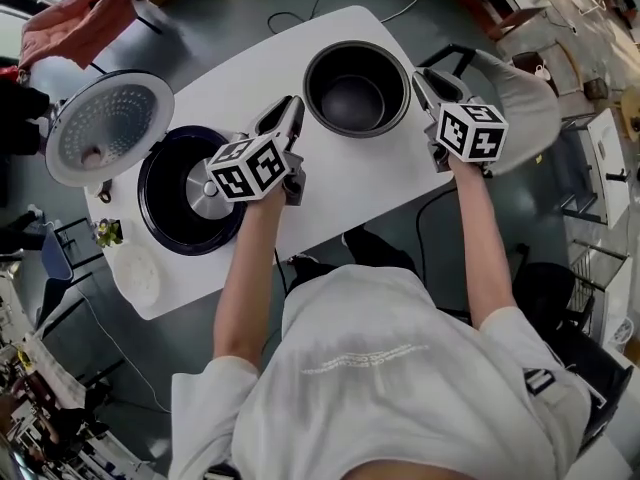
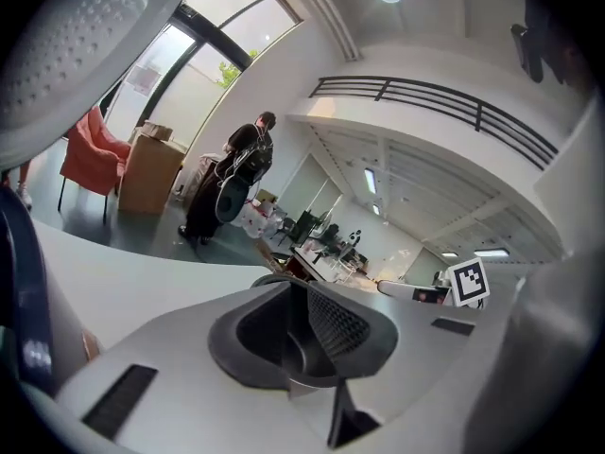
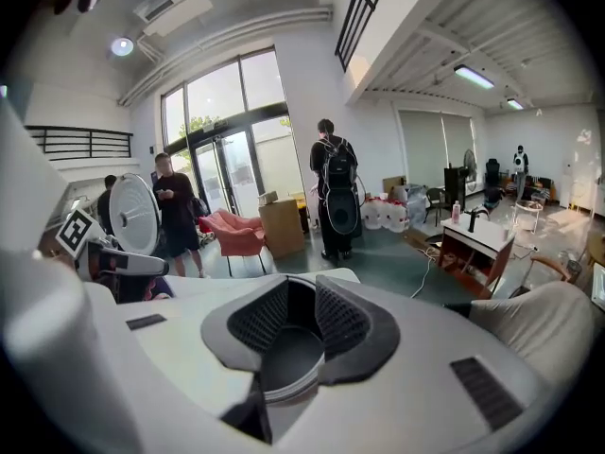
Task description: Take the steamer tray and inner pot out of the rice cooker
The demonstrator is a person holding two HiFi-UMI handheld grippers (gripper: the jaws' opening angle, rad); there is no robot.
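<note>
The dark inner pot [image 1: 357,88] stands empty on the white table [image 1: 330,183], to the right of the rice cooker. The cooker's dark blue body [image 1: 165,208] is open, its metal heating plate [image 1: 205,190] bare, and its lid [image 1: 110,128] is tipped back with a perforated white inner face. My left gripper [image 1: 290,110] is at the pot's left side and my right gripper [image 1: 420,76] at its right, both raised off the rim. Each has a narrow gap between its pads with nothing in it; the pot [image 2: 293,348] [image 3: 288,362] shows below through the gap. A white round piece [image 1: 137,273], perhaps the steamer tray, lies at the table's near-left corner.
A grey chair [image 1: 525,103] stands right of the table and a red chair [image 1: 70,23] at the far left. A small green item [image 1: 106,233] sits by the cooker. Cables lie on the floor. People stand farther off in the room [image 3: 336,187].
</note>
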